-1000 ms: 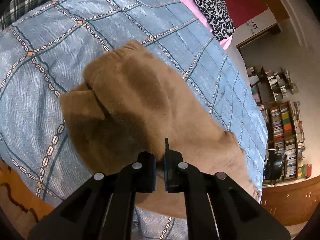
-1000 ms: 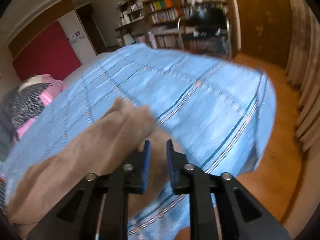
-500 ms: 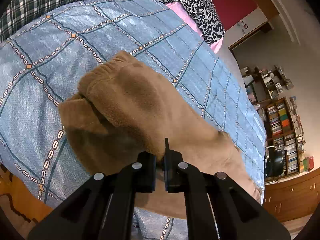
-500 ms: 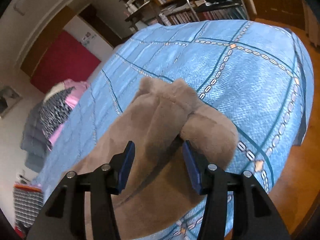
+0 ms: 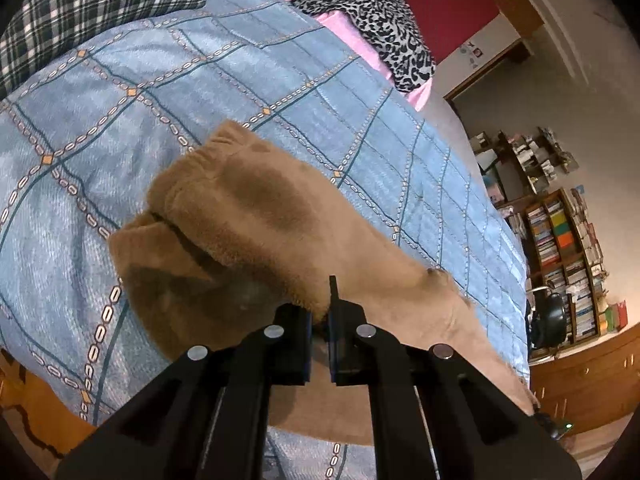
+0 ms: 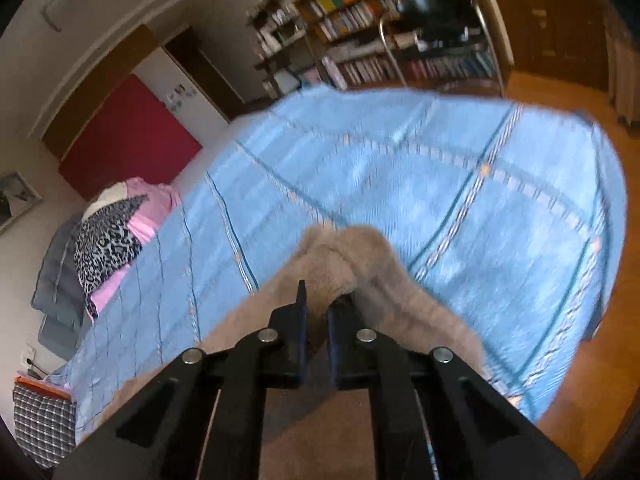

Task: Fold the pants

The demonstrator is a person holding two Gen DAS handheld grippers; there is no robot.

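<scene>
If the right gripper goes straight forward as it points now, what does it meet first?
Probably more of the brown pants: the right gripper is already shut on a fold of them, and they bunch up just ahead. Beyond lies the blue bedspread; depth is unclear.

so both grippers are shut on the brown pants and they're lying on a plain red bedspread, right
Not quite: the bedspread is light blue with a chain-pattern grid, not plain red, as the left wrist view shows. The rest holds: the left gripper and right gripper are each shut on the brown pants.
</scene>
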